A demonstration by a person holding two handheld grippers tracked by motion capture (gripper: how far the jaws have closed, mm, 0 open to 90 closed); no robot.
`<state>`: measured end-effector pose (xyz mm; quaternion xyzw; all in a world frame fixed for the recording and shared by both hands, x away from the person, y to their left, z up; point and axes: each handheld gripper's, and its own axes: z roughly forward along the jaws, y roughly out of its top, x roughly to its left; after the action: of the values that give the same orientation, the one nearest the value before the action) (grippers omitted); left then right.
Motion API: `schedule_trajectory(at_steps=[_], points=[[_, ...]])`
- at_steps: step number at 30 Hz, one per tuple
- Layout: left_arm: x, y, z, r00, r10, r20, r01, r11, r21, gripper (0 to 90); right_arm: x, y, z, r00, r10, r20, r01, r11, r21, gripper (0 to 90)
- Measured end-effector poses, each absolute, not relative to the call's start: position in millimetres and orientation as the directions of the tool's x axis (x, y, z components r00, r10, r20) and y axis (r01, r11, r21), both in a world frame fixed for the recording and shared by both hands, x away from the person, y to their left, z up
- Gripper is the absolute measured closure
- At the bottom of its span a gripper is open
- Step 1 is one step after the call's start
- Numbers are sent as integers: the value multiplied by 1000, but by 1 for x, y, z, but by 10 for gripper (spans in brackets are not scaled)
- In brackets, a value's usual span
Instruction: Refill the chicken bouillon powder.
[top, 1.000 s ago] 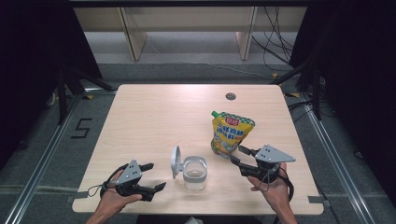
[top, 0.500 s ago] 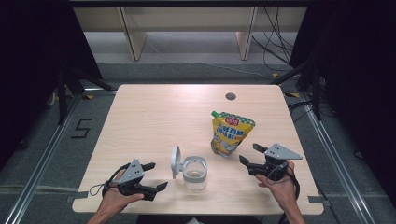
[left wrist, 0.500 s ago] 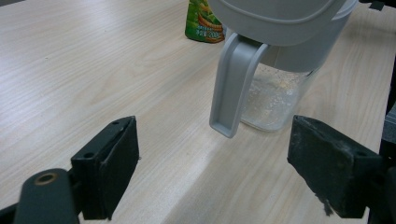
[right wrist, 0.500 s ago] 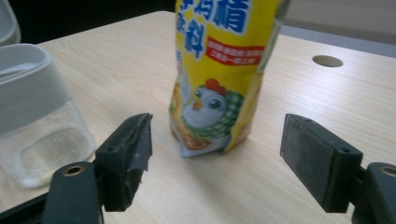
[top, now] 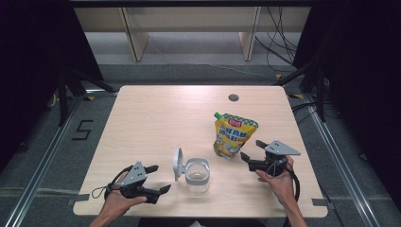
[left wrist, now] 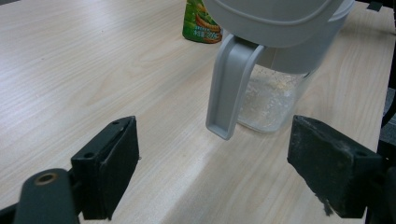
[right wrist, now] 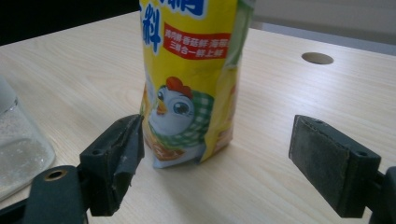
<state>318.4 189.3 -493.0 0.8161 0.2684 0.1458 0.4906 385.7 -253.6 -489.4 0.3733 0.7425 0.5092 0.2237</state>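
At the near edge of the tabletop (top: 156, 118), the left gripper (top: 158, 178) lay low in the person's left hand (top: 118, 203), its fingers (left wrist: 109, 170) spread wide with nothing between them. They pointed toward the jar (top: 197, 175), which stood just beyond them and apart from them. In the left gripper view the jar's grey lid (left wrist: 280, 18) hung open above, and its flat grey tab (left wrist: 229, 88) reached down in front of the clear glass, which held a pale, grainy layer at the bottom. From the high view the lid (top: 178, 164) stood upright on the jar's left side.

To the right, also near the front edge, the right hand (top: 279, 182) held the right gripper (top: 250, 150). Its fingers (right wrist: 116, 161) had just been opening and stood wide apart, empty. The pouch (top: 231, 136) stood upright just ahead of them, not touched; in the right gripper view its lower part, printed with a cartoon chicken, sat between the two fingers but farther off on the wood. A cable looped from this gripper around the wrist.

The pouch was yellow with a green top corner and leaned slightly, just right of the jar and a little farther back. Well beyond it, near the far edge, a round hole (top: 233, 98) was set in the tabletop. Past the tabletop lay grey floor, with a "5" marked at the left.
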Motion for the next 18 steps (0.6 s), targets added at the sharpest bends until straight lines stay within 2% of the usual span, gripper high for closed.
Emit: schedule_trajectory(at_steps=[1, 2, 3, 7, 13, 18], points=[[317, 188, -494, 803, 593, -49, 316, -355, 880, 162, 386, -251, -490, -623, 780, 61, 330, 191, 924, 182], [317, 188, -493, 802, 595, -45, 313, -354, 881, 162, 389, -252, -490, -629, 777, 31, 317, 220, 923, 176], [318, 188, -493, 805, 592, -39, 307, -359, 882, 162, 388, -250, -491, -625, 778, 59, 332, 197, 922, 169], [317, 187, -494, 803, 594, -48, 311, -348, 884, 162, 396, -251, -493, -632, 775, 30, 306, 214, 928, 160], [318, 188, -492, 816, 578, -12, 279, -377, 883, 162, 404, -249, -496, -651, 758, 45, 276, 181, 944, 157], [316, 187, -493, 815, 578, -29, 293, -368, 882, 162, 406, -241, -496, -671, 739, 58, 282, 182, 942, 157]])
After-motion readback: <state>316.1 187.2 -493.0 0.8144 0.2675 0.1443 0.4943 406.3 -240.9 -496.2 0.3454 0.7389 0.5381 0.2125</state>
